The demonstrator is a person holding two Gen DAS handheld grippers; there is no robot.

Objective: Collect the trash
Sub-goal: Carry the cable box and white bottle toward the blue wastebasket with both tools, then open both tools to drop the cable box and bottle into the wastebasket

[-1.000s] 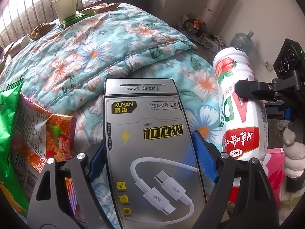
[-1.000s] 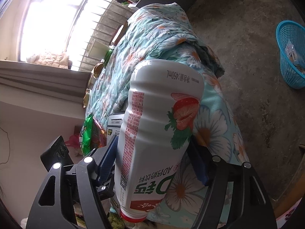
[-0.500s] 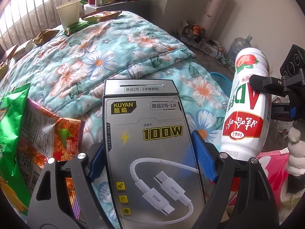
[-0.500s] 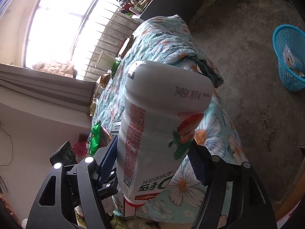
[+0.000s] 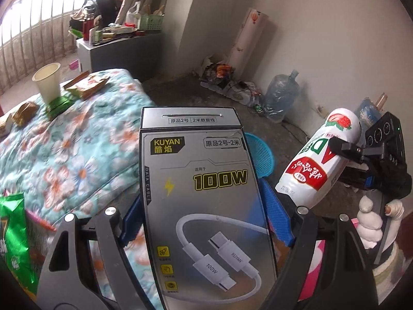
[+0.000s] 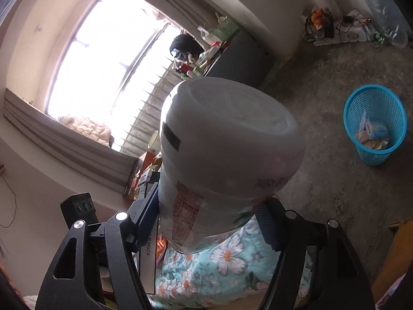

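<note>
My left gripper (image 5: 204, 217) is shut on a grey cable box (image 5: 206, 193) marked "100W", its blue pads pressing both long sides. The box is held up above the flowered quilt (image 5: 64, 155). My right gripper (image 6: 206, 217) is shut on a white strawberry drink bottle (image 6: 227, 149), whose flat base faces the camera. In the left wrist view that bottle (image 5: 317, 160) hangs tilted at the right, cap end down. A blue mesh basket (image 6: 371, 157) stands on the concrete floor with some wrappers inside. From the left wrist its rim (image 5: 260, 157) shows just behind the box.
A paper cup (image 5: 47, 81), brown snack bags (image 5: 85, 85) and a green bag (image 5: 13, 232) lie on the bed. A water jug (image 5: 281, 95) and clutter sit along the far wall. A loaded cabinet (image 5: 116, 49) stands by the window.
Both grippers have risen off the bed with their loads. The views have swung from the quilt toward the floor and basket. The bottle has tipped so its base faces the right camera.
</note>
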